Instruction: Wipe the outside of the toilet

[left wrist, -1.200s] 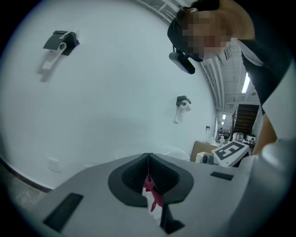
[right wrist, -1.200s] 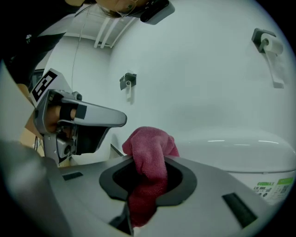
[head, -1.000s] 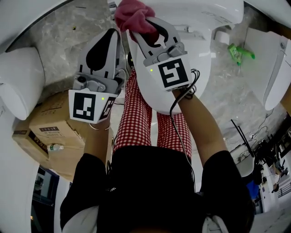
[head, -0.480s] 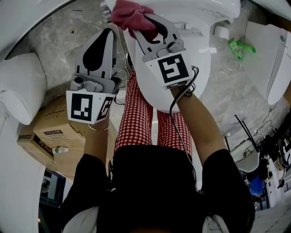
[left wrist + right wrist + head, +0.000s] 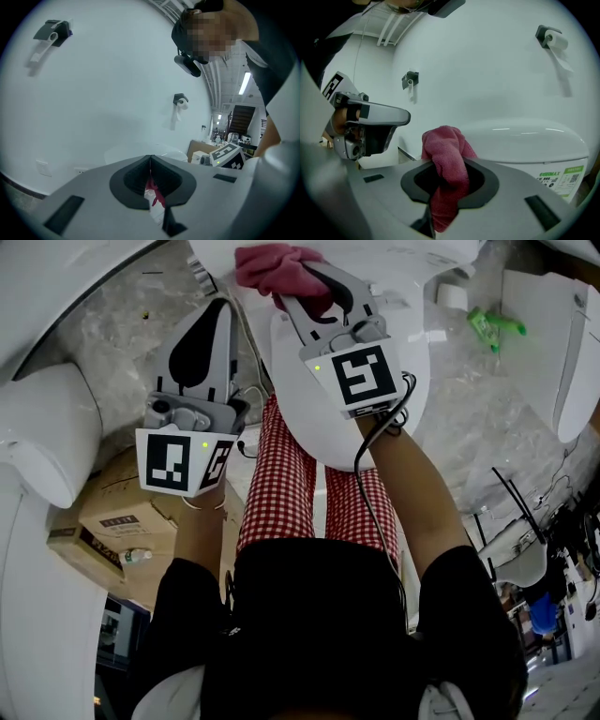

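Cloth [image 5: 272, 266] was pink-red; toilet [image 5: 311, 427] white; trousers [image 5: 277, 493] red-white checked; bottle [image 5: 495, 327] green; floor [image 5: 141, 334] grey marbled; box [image 5: 141, 526] brown; shirt [image 5: 319, 615] black.

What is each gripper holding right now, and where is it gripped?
Right gripper clamps the pink cloth at its bunched middle; left gripper is shut, holding nothing.

Head view looks down on toilet [image 5: 305, 413]; gripper views face wall [image 5: 117, 70].

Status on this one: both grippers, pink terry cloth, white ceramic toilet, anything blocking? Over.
Left gripper shut, empty. Right gripper shut on pink terry cloth, beside white ceramic toilet; contact unclear. Nothing blocking.
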`<state>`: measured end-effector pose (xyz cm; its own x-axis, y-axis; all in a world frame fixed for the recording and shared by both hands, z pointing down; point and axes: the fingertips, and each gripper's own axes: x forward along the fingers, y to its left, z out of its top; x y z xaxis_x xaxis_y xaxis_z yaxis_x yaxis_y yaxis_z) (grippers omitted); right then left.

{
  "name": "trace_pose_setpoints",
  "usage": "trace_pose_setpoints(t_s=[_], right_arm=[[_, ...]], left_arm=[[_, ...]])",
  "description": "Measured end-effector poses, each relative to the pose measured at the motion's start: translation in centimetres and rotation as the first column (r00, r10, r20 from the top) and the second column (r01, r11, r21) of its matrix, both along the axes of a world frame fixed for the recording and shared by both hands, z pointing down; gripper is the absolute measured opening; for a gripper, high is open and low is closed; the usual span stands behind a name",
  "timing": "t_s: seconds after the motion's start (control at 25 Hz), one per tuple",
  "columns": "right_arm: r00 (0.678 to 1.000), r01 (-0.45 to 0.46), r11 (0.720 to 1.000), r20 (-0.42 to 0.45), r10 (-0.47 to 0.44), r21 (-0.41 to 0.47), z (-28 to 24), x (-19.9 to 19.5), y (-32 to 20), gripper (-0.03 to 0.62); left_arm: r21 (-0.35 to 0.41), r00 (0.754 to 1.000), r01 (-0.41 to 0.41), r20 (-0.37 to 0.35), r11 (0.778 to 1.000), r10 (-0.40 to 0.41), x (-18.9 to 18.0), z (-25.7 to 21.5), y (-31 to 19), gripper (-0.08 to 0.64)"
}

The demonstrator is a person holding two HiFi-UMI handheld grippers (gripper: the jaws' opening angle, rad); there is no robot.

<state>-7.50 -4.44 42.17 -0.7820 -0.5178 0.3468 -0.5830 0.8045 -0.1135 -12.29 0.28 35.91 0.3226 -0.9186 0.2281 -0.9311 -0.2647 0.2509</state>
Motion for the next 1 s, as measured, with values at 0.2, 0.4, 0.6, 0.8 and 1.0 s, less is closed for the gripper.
trace_pose_setpoints(t_s=[0.2, 0.4, 0.6, 0.8, 1.0], right_arm=[[0.999, -0.032, 0.999, 0.003, 0.032, 0.005, -0.2, 1.2, -0.7, 0.100], [0.998, -0.060, 0.998, 0.005, 0.060, 0.004, -0.2, 2.3, -1.5, 0.100], [0.997, -0.071, 0.997, 0.002, 0.071, 0.008, -0.2, 3.3, -2.0, 0.100], [0.997, -0.074, 0.997, -0.005, 0.074, 0.008, -0.1, 4.0, -2.5, 0.100], [0.996, -0.094, 0.996, -0.003, 0.094, 0.008, -0.1, 4.9, -2.8, 0.100]], left_arm=[[-0.002, 1.000, -0.019, -0.003, 1.000, 0.019, 0.8, 0.1, -0.3, 0.011], [-0.005, 0.999, -0.034, -0.003, 0.999, 0.034, 1.5, 0.2, -0.6, 0.011], [-0.007, 0.999, -0.048, -0.002, 0.999, 0.048, 2.2, 0.3, -1.1, 0.011], [-0.011, 0.998, -0.056, -0.001, 0.998, 0.056, 2.5, 0.5, -1.5, 0.011], [-0.012, 0.998, -0.062, -0.001, 0.998, 0.062, 2.9, 0.5, -1.6, 0.011]])
